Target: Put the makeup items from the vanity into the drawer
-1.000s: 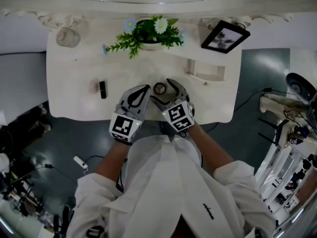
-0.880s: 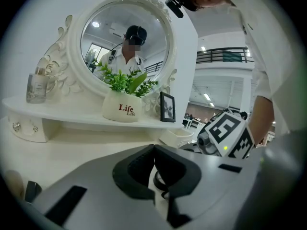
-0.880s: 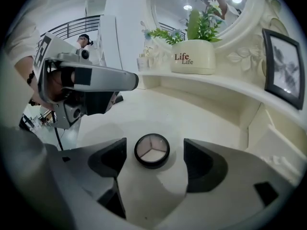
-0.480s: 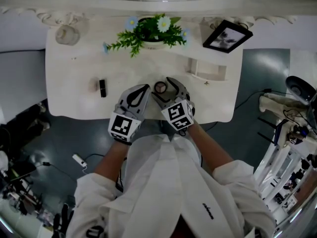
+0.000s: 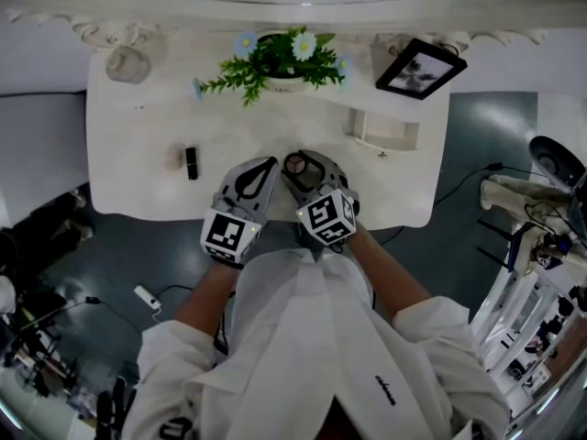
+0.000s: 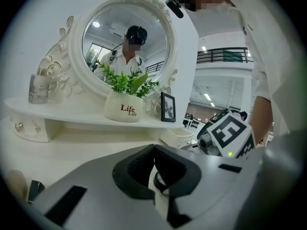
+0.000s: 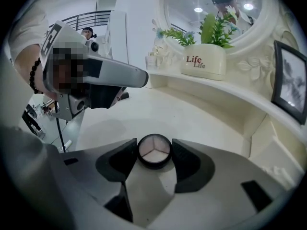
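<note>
A small round compact with a black rim and pale pans lies near the front edge of the white vanity. My right gripper reaches down over it. Its jaws have just been closing, and both pads now touch the compact on either side in the right gripper view, where the gripper frames it. My left gripper rests just left of it, jaws together and nothing between them. A black lipstick lies further left on the tabletop.
At the back of the vanity stand a potted plant, a tilted photo frame and a glass jar. A small white tray-like box sits at the right. The oval mirror rises behind.
The right gripper's jaws have narrowed from wide open onto the compact, and the gripper has rolled slightly. The left gripper has stayed put.
</note>
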